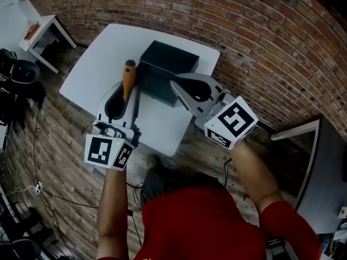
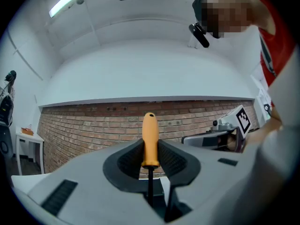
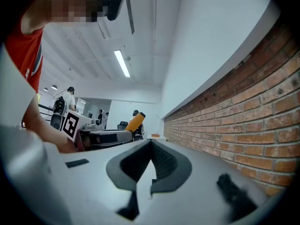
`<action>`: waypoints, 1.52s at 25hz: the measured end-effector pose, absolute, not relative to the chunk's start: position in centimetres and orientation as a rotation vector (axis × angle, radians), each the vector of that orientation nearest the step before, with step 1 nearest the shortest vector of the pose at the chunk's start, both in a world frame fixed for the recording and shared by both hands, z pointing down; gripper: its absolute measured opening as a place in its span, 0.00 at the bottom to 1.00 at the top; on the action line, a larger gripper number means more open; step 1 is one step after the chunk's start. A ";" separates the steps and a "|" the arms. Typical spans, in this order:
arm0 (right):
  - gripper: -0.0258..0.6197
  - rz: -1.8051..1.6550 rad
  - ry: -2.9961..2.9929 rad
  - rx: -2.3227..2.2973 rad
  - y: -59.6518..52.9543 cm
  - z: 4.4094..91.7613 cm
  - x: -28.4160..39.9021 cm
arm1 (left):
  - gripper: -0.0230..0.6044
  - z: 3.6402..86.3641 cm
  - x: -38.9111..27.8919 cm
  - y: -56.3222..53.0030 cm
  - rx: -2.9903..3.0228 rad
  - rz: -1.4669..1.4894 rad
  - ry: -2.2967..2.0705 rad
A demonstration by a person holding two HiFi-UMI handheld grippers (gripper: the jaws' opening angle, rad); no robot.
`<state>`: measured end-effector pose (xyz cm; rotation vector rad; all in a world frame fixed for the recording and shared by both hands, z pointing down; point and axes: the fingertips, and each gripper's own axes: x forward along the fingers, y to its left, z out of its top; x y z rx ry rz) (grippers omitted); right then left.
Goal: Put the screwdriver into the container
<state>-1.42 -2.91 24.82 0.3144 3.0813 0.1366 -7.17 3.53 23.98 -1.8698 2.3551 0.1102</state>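
Now, screwdriver [image 2: 150, 134] clamped in left gripper [image 2: 150, 149] jaws, right gripper [image 3: 151, 143] jaws closed together, empty.

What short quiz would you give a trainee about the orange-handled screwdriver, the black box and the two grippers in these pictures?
1. Short answer: what is between the jaws of the grey right gripper?
2. Choose one: the orange-handled screwdriver with the dark shaft is A) clamped in the grey left gripper; B) clamped in the right gripper; C) held by neither gripper.
3. Fill the gap: the black rectangular container stands on the white ___.

Key
1. Nothing; its jaws are shut and empty.
2. A
3. table
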 end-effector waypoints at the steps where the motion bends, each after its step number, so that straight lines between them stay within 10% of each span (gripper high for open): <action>1: 0.09 0.139 3.086 0.307 -3.1 24.9 -1.6 | 0.18 24.1 -7.5 3.2 -1.879 0.101 2.348; 38: 0.09 0.143 3.233 -0.488 -10.0 29.6 -13.6 | 0.18 32.4 -18.6 -6.5 -2.602 -0.306 1.451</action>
